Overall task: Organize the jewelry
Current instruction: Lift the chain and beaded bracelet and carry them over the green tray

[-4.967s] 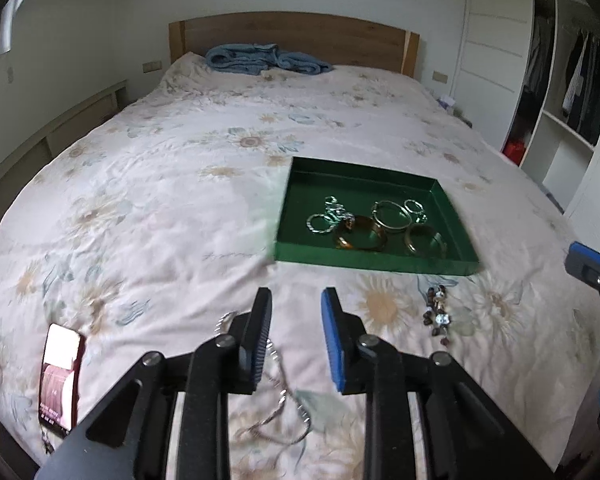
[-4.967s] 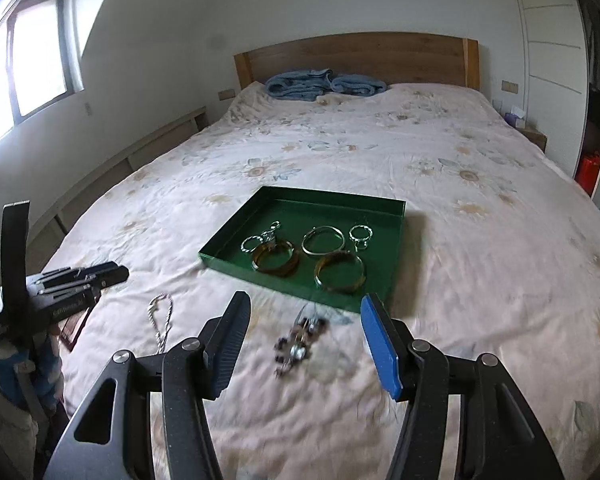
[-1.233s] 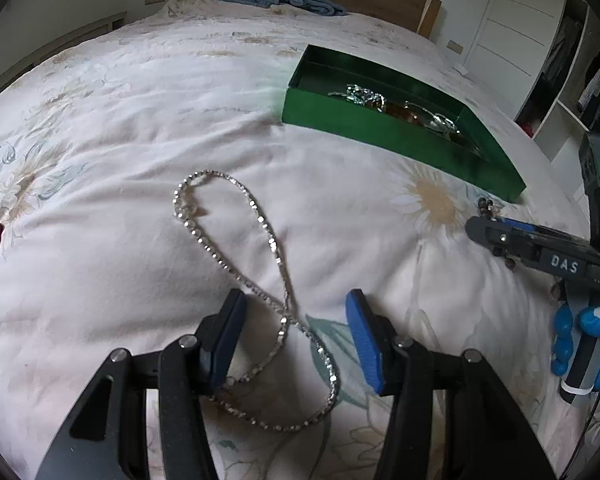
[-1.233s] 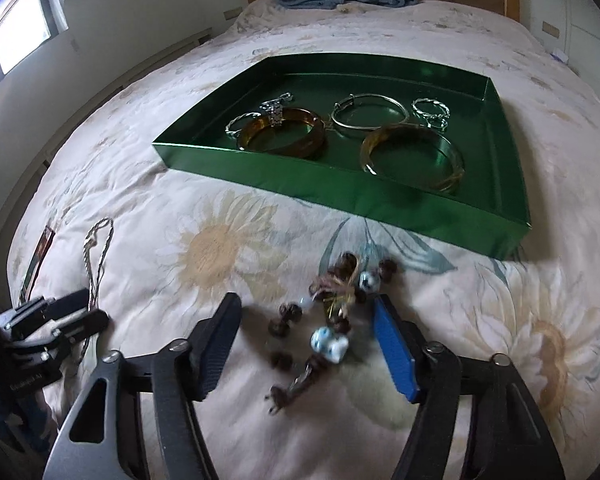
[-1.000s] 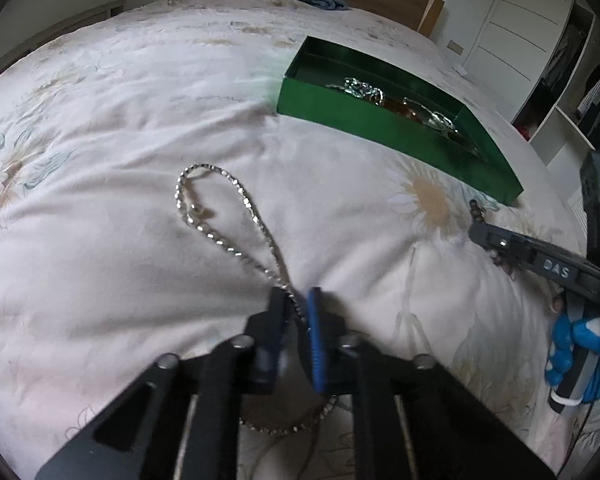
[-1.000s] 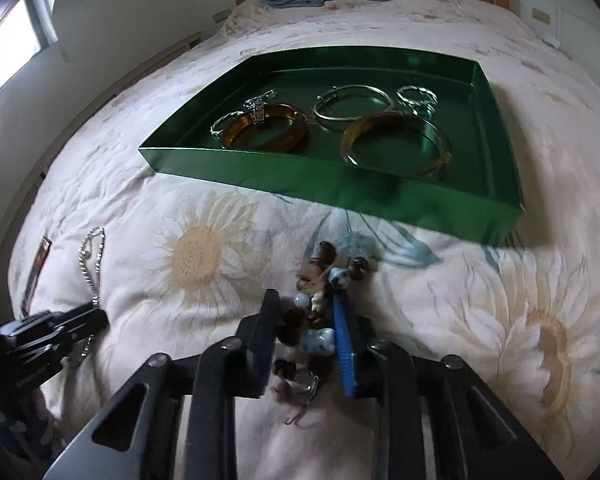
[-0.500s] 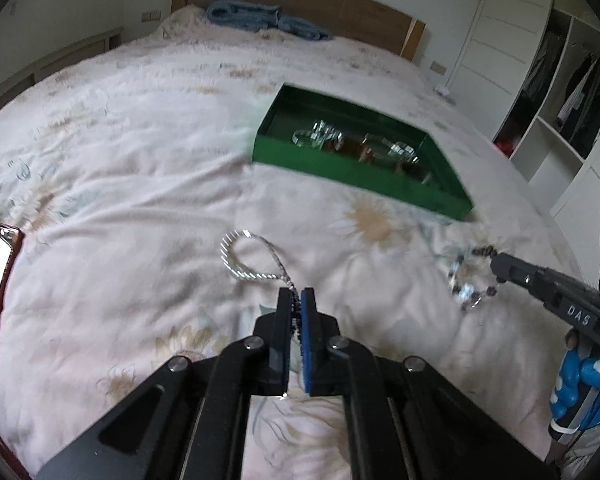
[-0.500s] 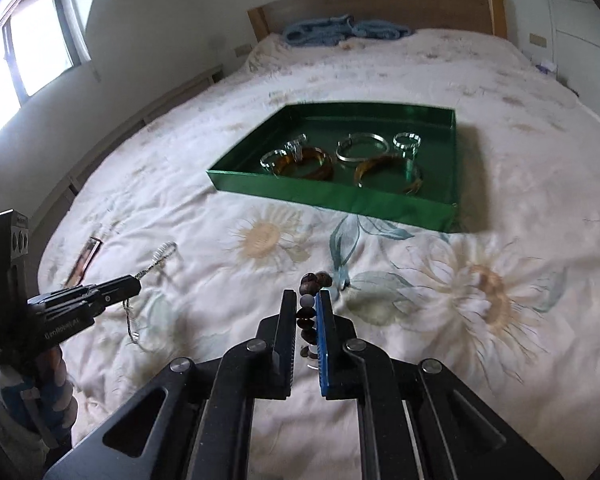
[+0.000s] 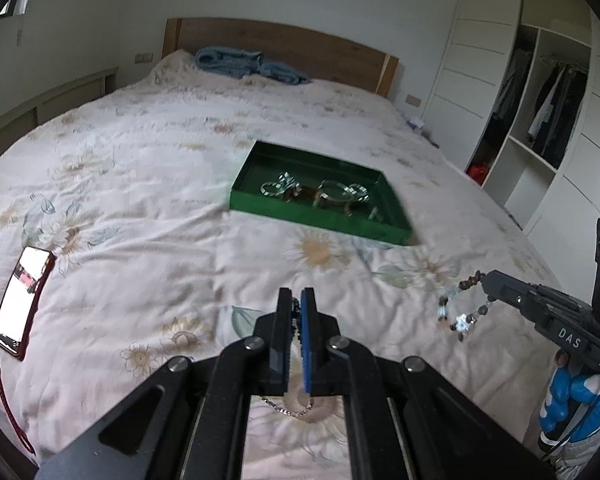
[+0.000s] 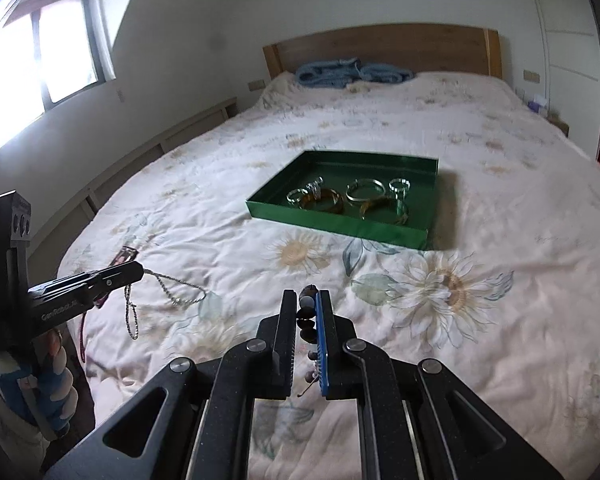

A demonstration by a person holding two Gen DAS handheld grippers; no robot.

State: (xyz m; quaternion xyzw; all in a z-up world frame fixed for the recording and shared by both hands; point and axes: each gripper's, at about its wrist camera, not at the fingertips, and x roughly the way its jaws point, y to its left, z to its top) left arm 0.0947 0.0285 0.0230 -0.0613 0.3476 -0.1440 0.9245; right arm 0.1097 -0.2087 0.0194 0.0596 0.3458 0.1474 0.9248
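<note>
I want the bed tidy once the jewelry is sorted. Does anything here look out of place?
A phone in a red case lies screen-up on the quilt near the bed's edge, far from the green tray, and is no jewelry. A blue blanket sits crumpled against the headboard. Nothing looks spilled or broken.

A wide bed (image 9: 148, 168) with a pale floral duvet fills the room, its wooden headboard (image 9: 300, 54) against the white wall and a crumpled blue blanket (image 9: 244, 63) lying just before it. A phone (image 9: 20, 300) with a lit screen and a red cord rests near the bed's left edge. An open wardrobe (image 9: 548, 112) with hanging clothes stands to the right, and a bright window (image 10: 36, 68) to the left.
</note>
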